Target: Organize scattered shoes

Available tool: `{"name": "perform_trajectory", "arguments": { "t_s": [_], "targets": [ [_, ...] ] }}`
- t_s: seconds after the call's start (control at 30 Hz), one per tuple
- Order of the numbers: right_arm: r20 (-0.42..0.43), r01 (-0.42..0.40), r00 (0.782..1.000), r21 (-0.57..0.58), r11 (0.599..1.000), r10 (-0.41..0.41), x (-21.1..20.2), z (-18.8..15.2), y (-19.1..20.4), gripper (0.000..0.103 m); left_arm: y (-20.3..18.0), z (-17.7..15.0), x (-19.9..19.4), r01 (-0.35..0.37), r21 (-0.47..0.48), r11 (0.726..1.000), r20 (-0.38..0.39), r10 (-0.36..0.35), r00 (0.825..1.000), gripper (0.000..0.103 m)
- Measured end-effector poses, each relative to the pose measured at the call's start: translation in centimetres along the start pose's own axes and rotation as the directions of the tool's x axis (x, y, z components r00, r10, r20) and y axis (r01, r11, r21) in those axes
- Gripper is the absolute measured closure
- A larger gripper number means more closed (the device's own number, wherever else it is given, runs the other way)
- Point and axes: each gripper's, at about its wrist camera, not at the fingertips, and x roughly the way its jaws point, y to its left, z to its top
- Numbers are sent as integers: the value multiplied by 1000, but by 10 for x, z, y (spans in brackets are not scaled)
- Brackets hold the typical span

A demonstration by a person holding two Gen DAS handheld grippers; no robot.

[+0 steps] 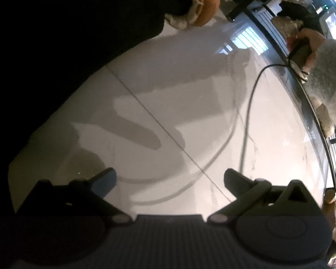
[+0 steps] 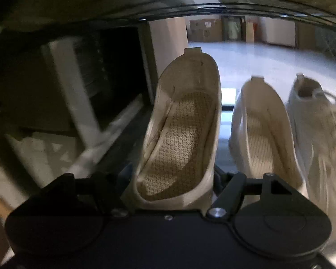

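The right gripper [image 2: 170, 177] has a cream shoe [image 2: 181, 130] between its two fingers. The shoe's near end sits right at the gripper, low in the right wrist view. Its far end, with a little tab, points away and up. The shoe is open on top, so its dotted brown insole shows. The fingers sit close on both sides of the shoe and seem to squeeze it.

Just to the right of that shoe stands a second shoe [image 2: 262, 132]. It looks the same: cream, with a tab at the far end. The two are side by side, near each other but not touching. Further right is a white sneaker [image 2: 311, 121] with laces. It is blurry. It stands right beside the second shoe. These shoes rest on a dark shelf [image 2: 226, 134]. Behind them is a bright floor [image 2: 246, 60].

The left gripper [image 1: 170, 177] points down at a pale floor [image 1: 168, 94]. Its fingers are wide apart with nothing between them. No shoe is near it. A thin black cable [image 1: 248, 112] curves across that floor. At the top right of the left wrist view, a hand [image 1: 306, 47] in a grey sleeve [image 1: 329, 71] holds a dark handle, next to a black rack [image 1: 268, 24].
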Motion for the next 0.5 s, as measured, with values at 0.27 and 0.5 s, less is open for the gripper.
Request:
{"name": "perform_trajectory", "arguments": {
  "t_s": [0.27,0.5],
  "targets": [
    [-51,34,998,-110,993,-40,30,0,-10,14,1,-1,4,-3,-5,1000,-26,3,1000,1],
    [19,-30,999,-13,999,30,-47,-7,-25,7,0,0,-2,20,12,1000,7,-20,1000,1]
  ]
}}
